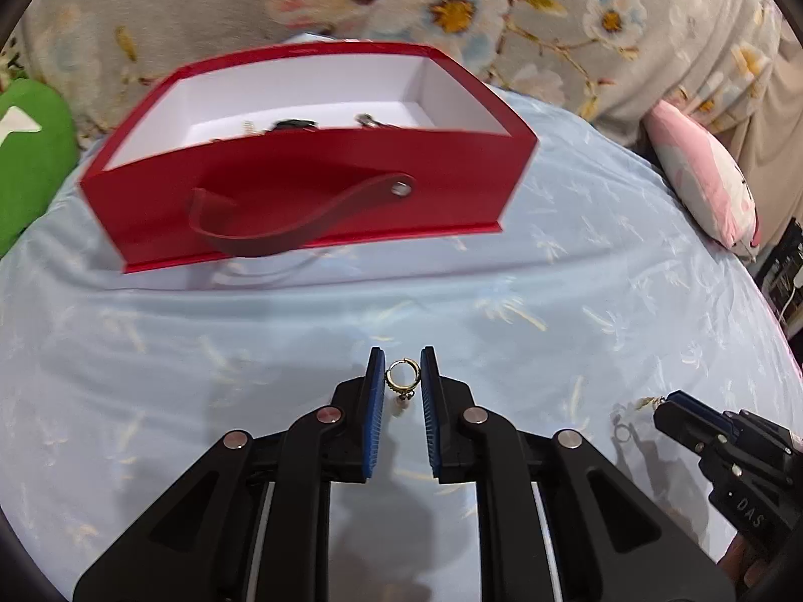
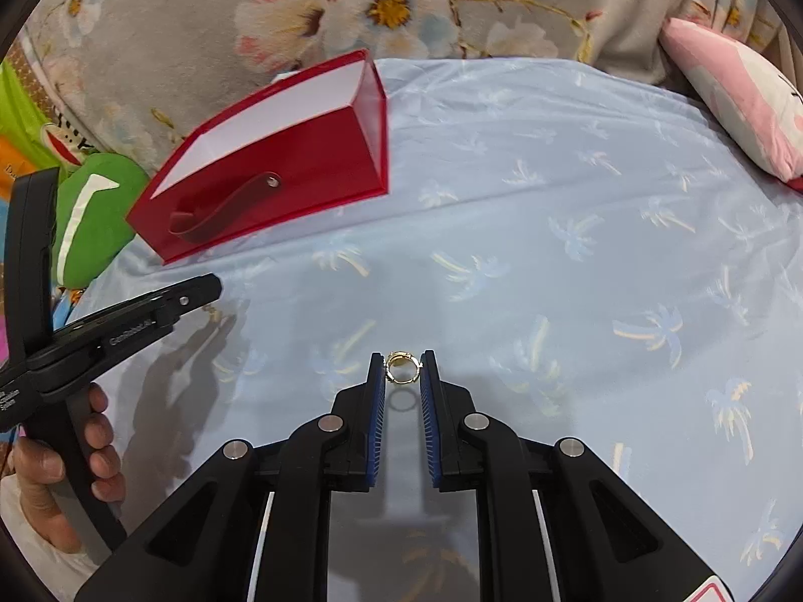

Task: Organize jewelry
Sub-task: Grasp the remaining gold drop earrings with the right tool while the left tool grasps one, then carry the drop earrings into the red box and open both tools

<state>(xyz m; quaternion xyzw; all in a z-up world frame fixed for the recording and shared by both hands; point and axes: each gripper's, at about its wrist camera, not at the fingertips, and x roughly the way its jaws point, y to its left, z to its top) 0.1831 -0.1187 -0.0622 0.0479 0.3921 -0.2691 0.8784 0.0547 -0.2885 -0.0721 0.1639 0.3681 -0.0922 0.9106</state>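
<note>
Left hand-held gripper clamped on a pearl-drop hoop earring; right hand-held gripper clamped on a gold hoop earring, above the blue bedsheet, near the red box.

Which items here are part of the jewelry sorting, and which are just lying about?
Part of the job:
- gold hoop earring with pearl drop, held in the left gripper
- gold hoop earring, held in the right gripper
- red box, open, with pieces already inside

Lying about:
- pink pillow
- green cushion
- floral blanket
- blue bedsheet
</note>
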